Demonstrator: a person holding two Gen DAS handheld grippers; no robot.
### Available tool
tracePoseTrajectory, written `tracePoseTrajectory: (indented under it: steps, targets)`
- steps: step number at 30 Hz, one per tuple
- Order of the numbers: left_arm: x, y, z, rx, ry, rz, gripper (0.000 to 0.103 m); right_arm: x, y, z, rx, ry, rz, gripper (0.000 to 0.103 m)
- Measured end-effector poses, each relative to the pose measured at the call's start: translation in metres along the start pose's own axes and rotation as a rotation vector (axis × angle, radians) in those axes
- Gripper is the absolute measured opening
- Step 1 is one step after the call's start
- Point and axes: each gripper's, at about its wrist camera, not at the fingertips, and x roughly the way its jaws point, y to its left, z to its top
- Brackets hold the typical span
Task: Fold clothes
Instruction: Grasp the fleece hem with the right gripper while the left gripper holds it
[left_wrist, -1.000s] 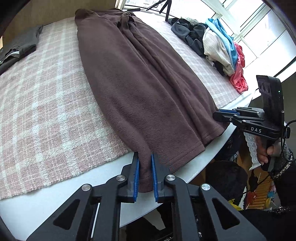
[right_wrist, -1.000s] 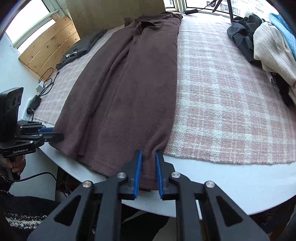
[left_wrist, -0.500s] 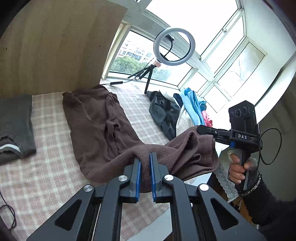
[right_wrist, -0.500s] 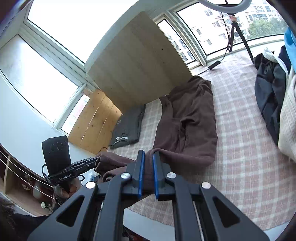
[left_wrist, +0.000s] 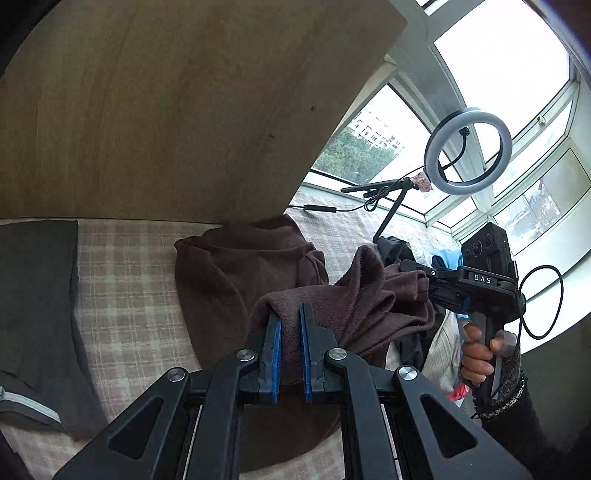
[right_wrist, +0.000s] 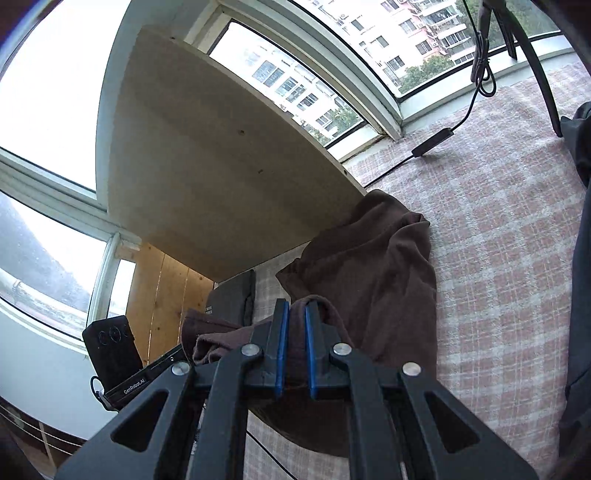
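A brown fleece garment (left_wrist: 236, 273) lies on the pink plaid cloth, its far end near the wooden board. My left gripper (left_wrist: 290, 325) is shut on one corner of its hem and holds it lifted above the garment. My right gripper (right_wrist: 293, 325) is shut on the other hem corner (right_wrist: 314, 306), also lifted. In the left wrist view the right gripper (left_wrist: 428, 284) shows at the right with brown cloth bunched at its tips. The garment's far part (right_wrist: 373, 258) rests flat on the cloth.
A folded dark grey garment (left_wrist: 37, 295) lies at the left on the plaid cloth (right_wrist: 498, 240). A wooden board (left_wrist: 166, 110) stands behind. A ring light on a tripod (left_wrist: 467, 151) and a pile of clothes (left_wrist: 417, 332) are at the right. A cable (right_wrist: 436, 144) crosses the far cloth.
Both grippers have lifted the hem off the table's near edge and carried it up and forward over the garment toward its far end. The views have tilted up toward the board and windows.
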Motion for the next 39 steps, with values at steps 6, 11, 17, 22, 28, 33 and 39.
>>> tracePoseTrajectory:
  steps: [6, 11, 17, 22, 28, 33, 39]
  targets:
    - [0.074, 0.046, 0.026, -0.045, 0.133, 0.024, 0.009, 0.07, -0.049, 0.035, 0.093, 0.111, -0.067, 0.009]
    - [0.116, 0.074, 0.042, -0.127, 0.314, 0.02, 0.012, 0.099, -0.073, 0.056, 0.146, 0.21, -0.136, 0.016]
    - [0.099, 0.061, 0.045, -0.016, 0.315, -0.008, 0.017, 0.049, -0.043, 0.055, -0.135, 0.056, -0.151, 0.048]
    - [0.109, 0.069, 0.049, -0.024, 0.369, -0.049, 0.025, 0.065, -0.038, 0.042, -0.316, 0.07, -0.181, 0.048]
    - [0.116, 0.08, 0.061, -0.149, 0.413, -0.17, 0.049, 0.122, -0.034, 0.038, -0.496, 0.149, -0.235, 0.048]
    - [0.087, 0.092, 0.071, -0.183, 0.316, -0.167, 0.07, 0.134, -0.032, 0.037, -0.577, 0.141, -0.228, 0.023]
    - [0.063, 0.059, 0.049, 0.215, 0.165, 0.063, 0.071, 0.117, -0.037, 0.044, -0.547, 0.125, -0.161, 0.021]
